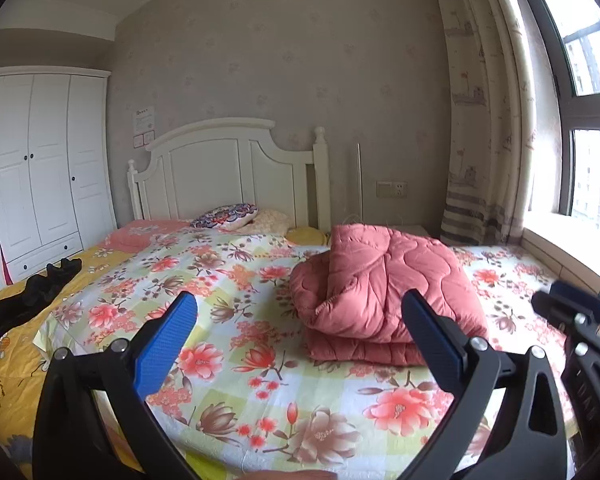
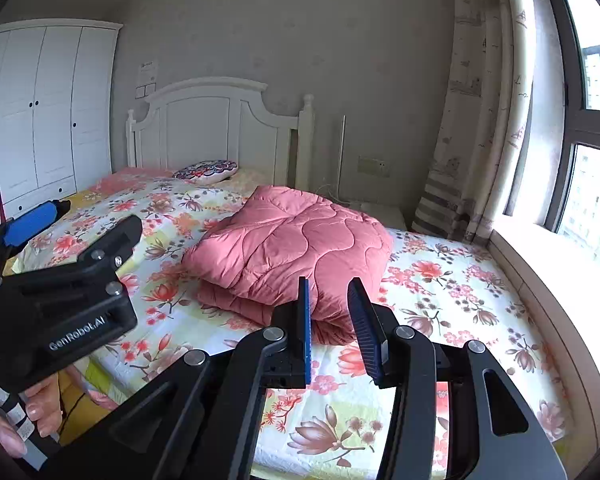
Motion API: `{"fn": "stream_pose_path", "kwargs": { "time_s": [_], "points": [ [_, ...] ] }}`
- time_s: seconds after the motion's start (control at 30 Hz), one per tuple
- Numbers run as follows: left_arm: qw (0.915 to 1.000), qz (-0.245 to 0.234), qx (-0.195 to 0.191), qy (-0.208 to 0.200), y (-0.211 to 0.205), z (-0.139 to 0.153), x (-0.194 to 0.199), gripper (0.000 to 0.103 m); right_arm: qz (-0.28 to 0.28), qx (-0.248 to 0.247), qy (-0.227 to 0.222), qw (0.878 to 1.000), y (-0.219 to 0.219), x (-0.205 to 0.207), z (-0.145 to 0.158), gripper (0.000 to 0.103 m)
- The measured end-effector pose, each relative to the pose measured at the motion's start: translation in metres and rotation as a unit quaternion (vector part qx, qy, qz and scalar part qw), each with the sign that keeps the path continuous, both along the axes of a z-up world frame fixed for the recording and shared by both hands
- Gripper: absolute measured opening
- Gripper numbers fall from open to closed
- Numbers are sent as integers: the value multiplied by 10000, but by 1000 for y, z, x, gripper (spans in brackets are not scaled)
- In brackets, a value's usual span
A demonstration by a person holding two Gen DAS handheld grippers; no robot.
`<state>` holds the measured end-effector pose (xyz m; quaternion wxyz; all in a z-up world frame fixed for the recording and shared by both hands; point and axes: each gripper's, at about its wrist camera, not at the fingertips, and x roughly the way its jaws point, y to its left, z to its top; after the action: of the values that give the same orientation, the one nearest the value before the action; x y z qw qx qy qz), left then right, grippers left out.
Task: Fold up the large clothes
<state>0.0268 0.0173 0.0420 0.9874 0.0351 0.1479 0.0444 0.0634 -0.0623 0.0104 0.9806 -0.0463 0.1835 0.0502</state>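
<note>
Left tool (image 1: pixel 300 316) nearest, blue pads (image 1: pixel 168 340) wide apart, gripping nothing, hovering over bed. Right tool (image 2: pixel 329 312) pads close but with a narrow gap, nothing between, also above bed. In right wrist view, left tool body at 9 o'clock, "GenRobot.AI" printed white on black housing (image 2: pixel 76 334); person's fingers (image 2: pixel 40 412) under it at 8 o'clock, partly cut off by frame edge. In left wrist view, right tool at 3 o'clock, mostly cropped.

Floral bedsheet (image 1: pixel 260 380) below both tools, pink and brown flowers on pale check. Pink quilted comforter (image 1: pixel 384 284) folded in a bundle on the bed, just beyond tool tips, toward 1 o'clock in left view, 12 o'clock in right view; lower layers hidden under top fold.

Yellow sheet (image 1: pixel 4 360) at 9 o'clock with dark garment (image 1: pixel 32 300) lying crumpled on it, shape hard to make out.

Farther: patterned pillow (image 1: pixel 226 216) at head of bed, white headboard (image 1: pixel 228 168) behind. White wardrobe (image 1: pixel 40 168) at 10 o'clock, doors closed, contents hidden. Paper notice (image 1: pixel 143 121) on wall, text unreadable. Wall socket (image 1: pixel 392 189) at 1 o'clock. Curtain (image 1: pixel 476 120) and window (image 1: pixel 592 120) at 2 o'clock, edge cropped.
</note>
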Motion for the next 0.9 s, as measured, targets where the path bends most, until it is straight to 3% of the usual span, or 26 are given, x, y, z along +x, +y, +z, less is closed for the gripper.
{"fn": "stream_pose_path", "kwargs": {
  "time_s": [0.33, 0.53, 0.9],
  "points": [
    [9940, -629, -196, 878, -14, -25, 13, 101, -112, -11, -204, 9997, -4, -8, 10, 46],
    [9961, -643, -88, 598, -21, -21, 3, 101, -124, 71, -347, 9993, -8, -15, 16, 46],
    [9958, -736, -87, 531, -20, -21, 1, 101, 23, 32, -354, 9994, -2, -16, 16, 46]
  ]
}}
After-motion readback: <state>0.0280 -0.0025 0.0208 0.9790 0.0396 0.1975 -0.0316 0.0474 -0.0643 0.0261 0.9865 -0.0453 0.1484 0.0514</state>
